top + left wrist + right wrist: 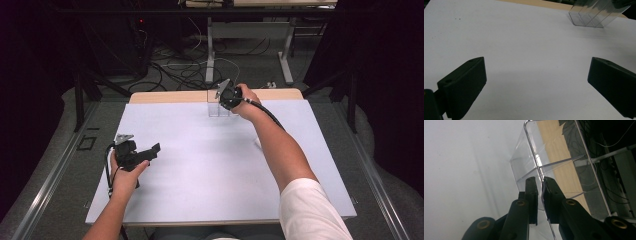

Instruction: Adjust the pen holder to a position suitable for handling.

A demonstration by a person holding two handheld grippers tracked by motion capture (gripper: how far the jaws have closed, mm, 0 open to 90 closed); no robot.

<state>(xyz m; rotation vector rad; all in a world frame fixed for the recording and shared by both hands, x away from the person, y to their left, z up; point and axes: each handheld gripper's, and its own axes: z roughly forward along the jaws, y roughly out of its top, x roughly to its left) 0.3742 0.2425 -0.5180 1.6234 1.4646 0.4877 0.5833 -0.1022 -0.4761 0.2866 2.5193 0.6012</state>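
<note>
The right gripper (541,188) pinches one wall of the clear plastic box (554,170); the left gripper (536,82) hangs wide open, well apart from it. That thin, slick wall could slip free if the box is lifted or tilted.

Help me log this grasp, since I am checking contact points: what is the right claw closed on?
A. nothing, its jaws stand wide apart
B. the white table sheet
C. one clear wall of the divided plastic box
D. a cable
C: in the right gripper view the right claw has its two black jaws pinched on either side of a thin wall of the clear plastic box.
</note>
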